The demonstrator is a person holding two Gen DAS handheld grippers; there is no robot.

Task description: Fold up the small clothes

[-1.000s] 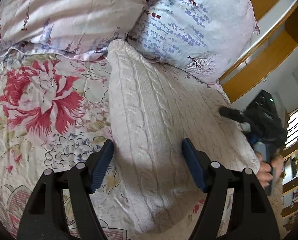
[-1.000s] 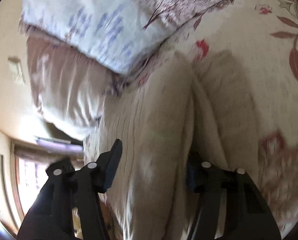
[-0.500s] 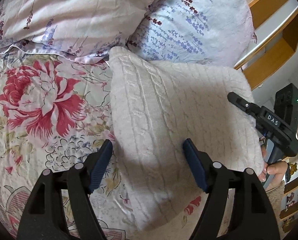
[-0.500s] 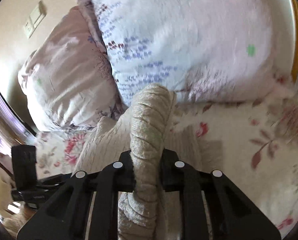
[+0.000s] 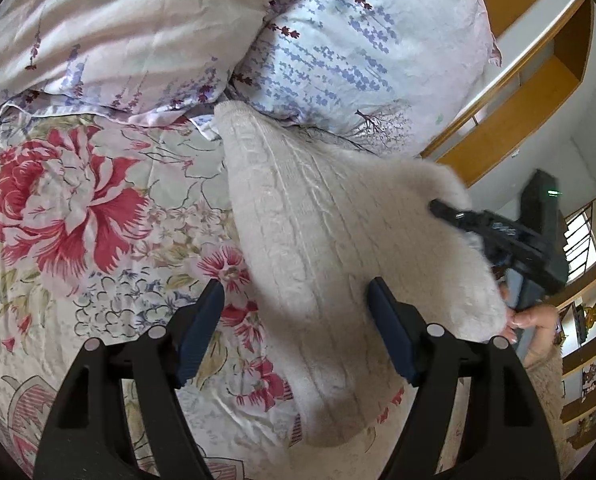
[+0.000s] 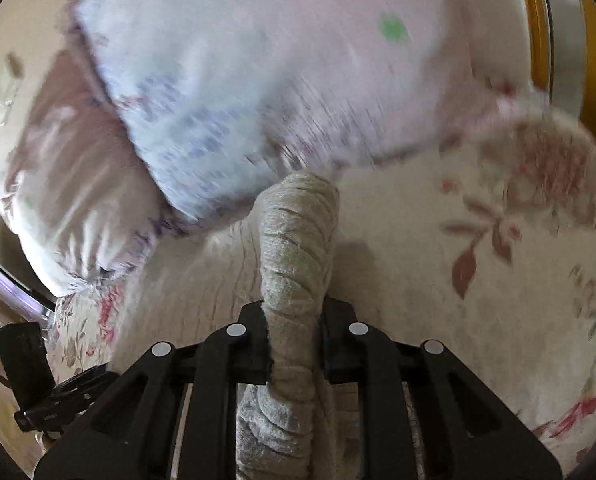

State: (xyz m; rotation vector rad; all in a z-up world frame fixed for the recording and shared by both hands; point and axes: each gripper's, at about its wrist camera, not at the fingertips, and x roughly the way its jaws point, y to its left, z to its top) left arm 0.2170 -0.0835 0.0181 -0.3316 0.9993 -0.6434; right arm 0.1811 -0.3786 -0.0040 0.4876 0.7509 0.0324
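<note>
A cream cable-knit sweater (image 5: pixel 318 240) lies on the floral bedspread (image 5: pixel 66 208), its far end against the pillows. My left gripper (image 5: pixel 294 292) hovers open over the sweater's near left part, and the pads are not pressing on it. My right gripper (image 5: pixel 442 206) is shut on the sweater's right edge and holds it raised off the bed. In the right wrist view a bunched fold of the knit (image 6: pixel 298 232) stands up between the pinched fingers of that gripper (image 6: pixel 294 312). A hand (image 5: pixel 534 320) holds its handle. The left gripper (image 6: pixel 38 400) shows at the lower left.
Two floral pillows (image 5: pixel 118 28) (image 5: pixel 358 52) lie along the far end of the bed, touching the sweater's top. A wooden headboard shelf (image 5: pixel 518 112) stands behind them on the right. The bedspread stretches to the left of the sweater.
My right gripper closed on the sweater's right edge and lifted it, so that side now stands off the bed. The left gripper has stayed in place, still open.
</note>
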